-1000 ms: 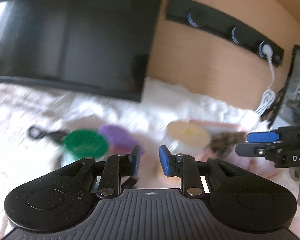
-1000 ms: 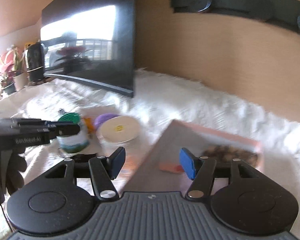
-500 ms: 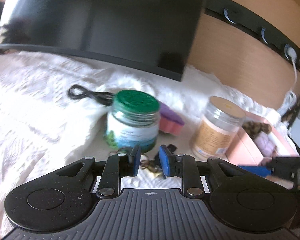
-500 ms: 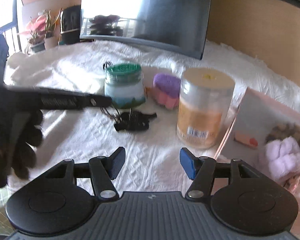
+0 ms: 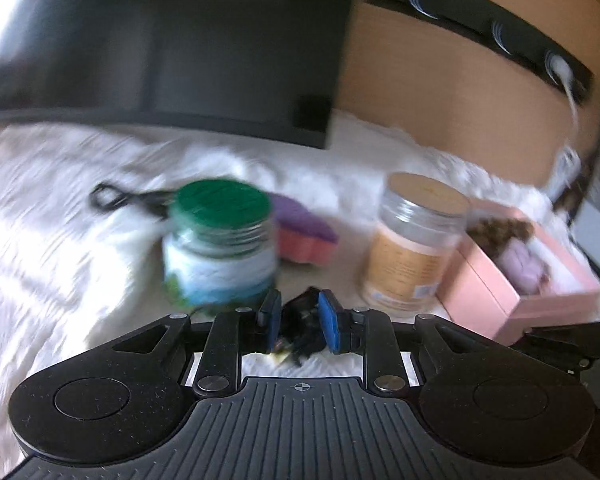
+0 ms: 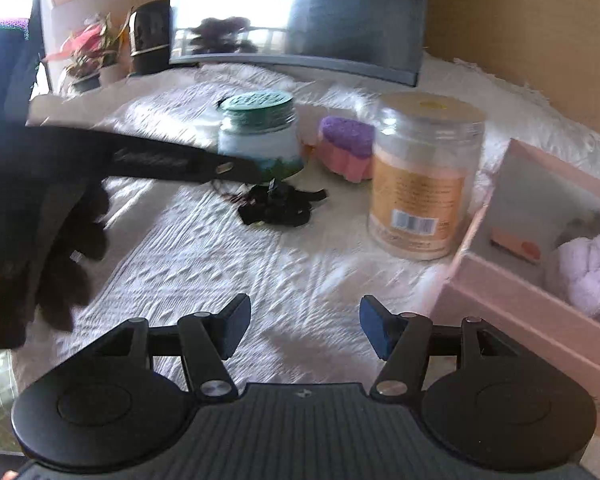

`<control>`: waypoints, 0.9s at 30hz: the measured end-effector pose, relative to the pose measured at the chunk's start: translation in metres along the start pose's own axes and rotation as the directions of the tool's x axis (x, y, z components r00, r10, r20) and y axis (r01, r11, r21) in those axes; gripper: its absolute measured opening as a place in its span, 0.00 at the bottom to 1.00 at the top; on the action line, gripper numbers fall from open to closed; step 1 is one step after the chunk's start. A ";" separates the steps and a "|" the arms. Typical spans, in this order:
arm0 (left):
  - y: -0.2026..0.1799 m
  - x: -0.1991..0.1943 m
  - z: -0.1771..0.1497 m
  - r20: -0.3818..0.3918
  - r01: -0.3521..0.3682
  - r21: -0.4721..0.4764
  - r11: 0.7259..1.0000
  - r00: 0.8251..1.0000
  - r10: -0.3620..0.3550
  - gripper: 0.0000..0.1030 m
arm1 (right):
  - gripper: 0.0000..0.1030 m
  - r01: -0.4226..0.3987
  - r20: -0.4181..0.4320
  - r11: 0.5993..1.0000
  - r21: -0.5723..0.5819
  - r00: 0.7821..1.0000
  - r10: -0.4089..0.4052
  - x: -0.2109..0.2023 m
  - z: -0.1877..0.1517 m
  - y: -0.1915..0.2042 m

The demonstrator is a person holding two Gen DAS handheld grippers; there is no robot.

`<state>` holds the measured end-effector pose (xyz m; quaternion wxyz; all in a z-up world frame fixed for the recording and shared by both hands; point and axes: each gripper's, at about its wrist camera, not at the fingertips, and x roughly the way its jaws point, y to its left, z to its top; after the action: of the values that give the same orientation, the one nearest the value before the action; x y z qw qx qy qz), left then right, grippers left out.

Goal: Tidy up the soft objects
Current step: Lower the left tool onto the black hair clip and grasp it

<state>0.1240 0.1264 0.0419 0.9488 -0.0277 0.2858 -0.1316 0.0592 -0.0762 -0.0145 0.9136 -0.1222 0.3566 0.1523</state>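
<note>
A black bundle of hair ties [image 6: 276, 204] lies on the white cloth in front of the green-lidded jar [image 6: 260, 136]. My left gripper [image 5: 296, 314] hangs just over the black bundle [image 5: 302, 324]; its blue pads stand a narrow gap apart, with the bundle showing between them but not pinched. In the right wrist view the left gripper's tip [image 6: 252, 172] sits at the bundle's near-left edge. My right gripper [image 6: 304, 328] is open and empty above bare cloth. A purple and pink sponge [image 6: 346, 148] rests behind. The pink box [image 6: 520, 292] holds a lilac scrunchie [image 6: 592, 276].
A clear jar with a tan lid [image 6: 420, 176] stands between the bundle and the box. A dark monitor [image 5: 160, 48] spans the back, with a black cable [image 5: 116, 196] below it. Potted plants [image 6: 88, 56] are at the far left. A gloved hand [image 6: 60, 240] holds the left gripper.
The left gripper has sunk toward the black bundle, which now shows between its pads. The right gripper dropped and tilted down to the table, then held. Neither jaw gap changed.
</note>
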 end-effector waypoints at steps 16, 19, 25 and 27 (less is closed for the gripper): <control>0.000 0.023 0.010 -0.197 0.112 0.097 0.989 0.976 -0.092 0.32 | 0.64 -0.005 0.004 1.000 0.010 1.000 0.005 -0.002 -0.001 0.000; -0.009 0.020 0.008 -0.216 0.113 0.193 0.975 0.974 -0.070 0.34 | 0.65 -0.004 0.002 1.000 0.006 1.000 0.004 -0.001 -0.001 0.001; -0.019 0.033 0.008 -0.251 0.055 0.253 0.966 0.968 0.010 0.42 | 0.66 -0.004 0.001 1.000 0.001 1.000 0.004 -0.001 -0.001 0.002; -0.020 0.040 0.007 -0.262 0.042 0.255 0.966 0.965 0.027 0.46 | 0.66 -0.004 0.001 1.000 0.001 1.000 0.004 -0.001 -0.001 0.003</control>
<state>0.1553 0.0967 0.0293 0.8973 0.1127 0.3898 -0.1737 0.0566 -0.0745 -0.0148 0.9135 -0.1212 0.3565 0.1538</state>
